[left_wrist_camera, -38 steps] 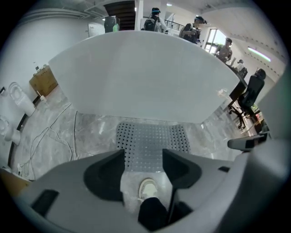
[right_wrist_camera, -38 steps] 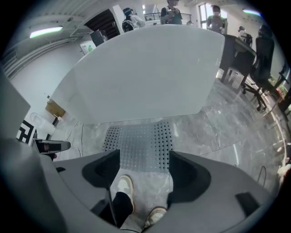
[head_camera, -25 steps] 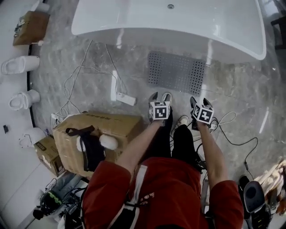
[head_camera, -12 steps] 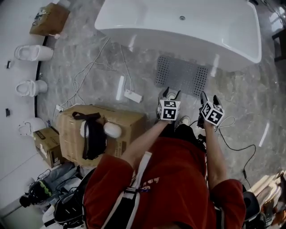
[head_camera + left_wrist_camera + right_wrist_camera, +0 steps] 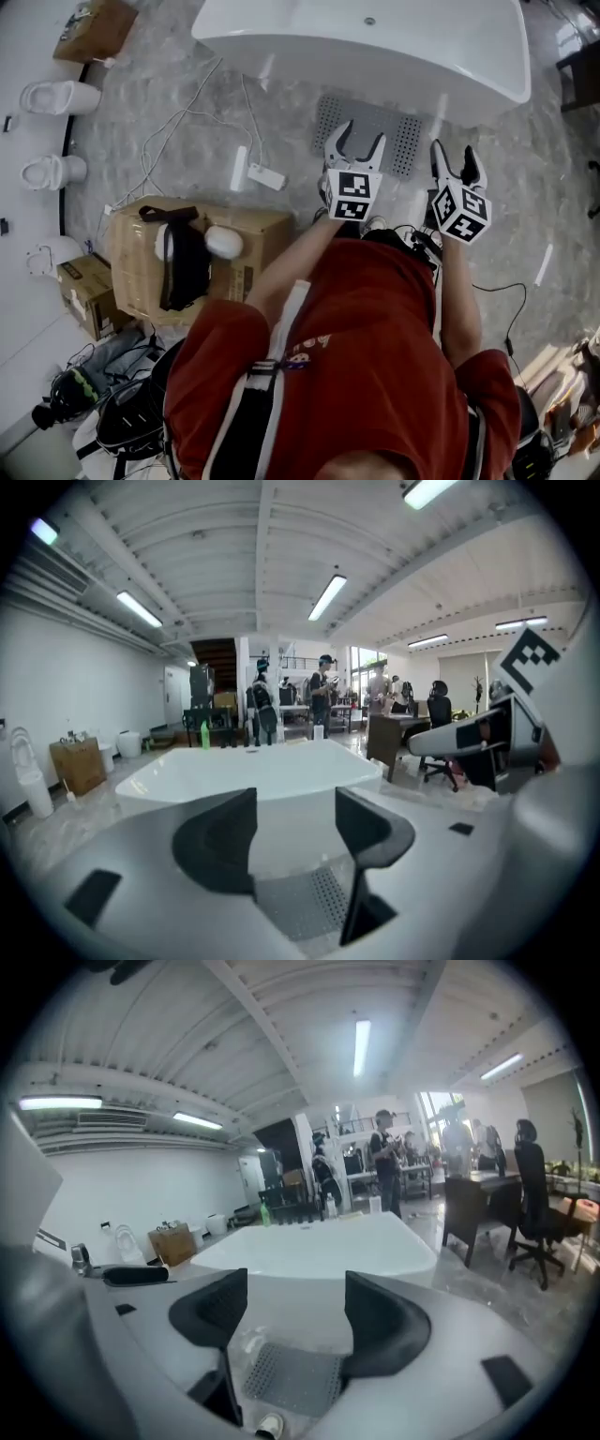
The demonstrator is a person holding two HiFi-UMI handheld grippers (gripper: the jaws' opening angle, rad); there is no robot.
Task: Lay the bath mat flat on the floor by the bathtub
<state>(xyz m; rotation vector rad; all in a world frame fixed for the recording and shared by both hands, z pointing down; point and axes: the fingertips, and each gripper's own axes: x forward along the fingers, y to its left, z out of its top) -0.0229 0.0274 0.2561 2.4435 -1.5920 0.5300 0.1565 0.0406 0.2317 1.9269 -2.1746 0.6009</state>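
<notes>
Grey marbled floor runs under me, with the white bathtub across the top of the head view and an open workshop behind it.

My left gripper is held out in front of me with its jaws wide apart and nothing between them. In the left gripper view only the tub wall and a corner of the bath mat show through the gap. My right gripper is beside it, to the right. Its jaws are also spread wide and empty, and the right gripper view looks down between them at the mat and the tub.

The bath mat is grey and perforated. It lies flat on the floor just beside the tub's near wall, below and ahead of both grippers, and neither gripper touches it.

Further left, a white power strip and loose white cables lie on the floor. A cardboard box with a black strap over it stands near my left side. White toilets line the far left wall.
</notes>
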